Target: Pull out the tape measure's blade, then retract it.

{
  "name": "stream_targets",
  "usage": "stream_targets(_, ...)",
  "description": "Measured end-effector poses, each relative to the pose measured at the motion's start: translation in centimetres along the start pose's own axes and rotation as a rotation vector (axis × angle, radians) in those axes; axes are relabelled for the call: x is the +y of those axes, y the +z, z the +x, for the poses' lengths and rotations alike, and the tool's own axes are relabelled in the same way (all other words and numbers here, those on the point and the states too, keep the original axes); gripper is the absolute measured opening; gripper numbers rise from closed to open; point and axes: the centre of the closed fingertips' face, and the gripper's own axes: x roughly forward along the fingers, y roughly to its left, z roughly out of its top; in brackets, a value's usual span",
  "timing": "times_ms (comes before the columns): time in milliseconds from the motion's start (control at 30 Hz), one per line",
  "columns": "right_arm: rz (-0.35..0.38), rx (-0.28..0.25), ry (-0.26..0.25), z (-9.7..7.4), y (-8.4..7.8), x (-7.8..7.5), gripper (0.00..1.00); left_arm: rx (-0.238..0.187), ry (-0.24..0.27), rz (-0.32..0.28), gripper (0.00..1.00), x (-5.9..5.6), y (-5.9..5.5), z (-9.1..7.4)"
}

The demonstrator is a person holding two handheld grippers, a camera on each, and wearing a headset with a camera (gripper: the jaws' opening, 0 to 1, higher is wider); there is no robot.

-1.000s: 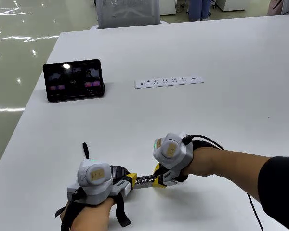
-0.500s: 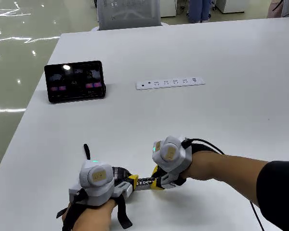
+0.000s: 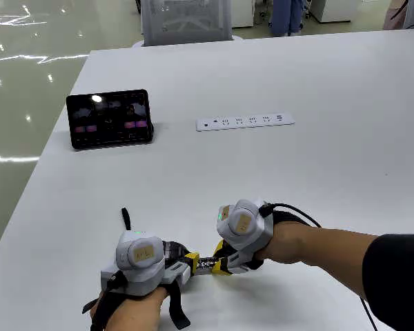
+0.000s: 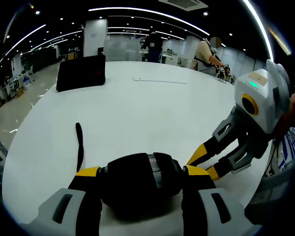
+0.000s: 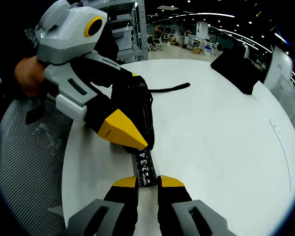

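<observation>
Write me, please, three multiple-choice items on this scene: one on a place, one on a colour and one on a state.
1. In the head view, where does the tablet stand relative to the power strip?
A. to its right
B. to its left
C. on top of it

2. What colour is the tape measure's case?
A. red
B. white
C. black

3. What is the right gripper doing?
A. pinching the blade
B. hanging open in the air
C. gripping the power strip

Answers:
1 B: the tablet sits left of the strip.
2 C: the left gripper view shows a black case between its jaws.
3 A: its yellow tips close on the numbered blade.
</observation>
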Motion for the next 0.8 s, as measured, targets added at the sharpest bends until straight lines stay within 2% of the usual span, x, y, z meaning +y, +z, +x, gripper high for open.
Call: stream_targets(800,0.001,-0.013,0.001,0.8,1.2,0.2,0.11,0.003,-0.005,-0.003,0.61,0.0,0.0,0.0)
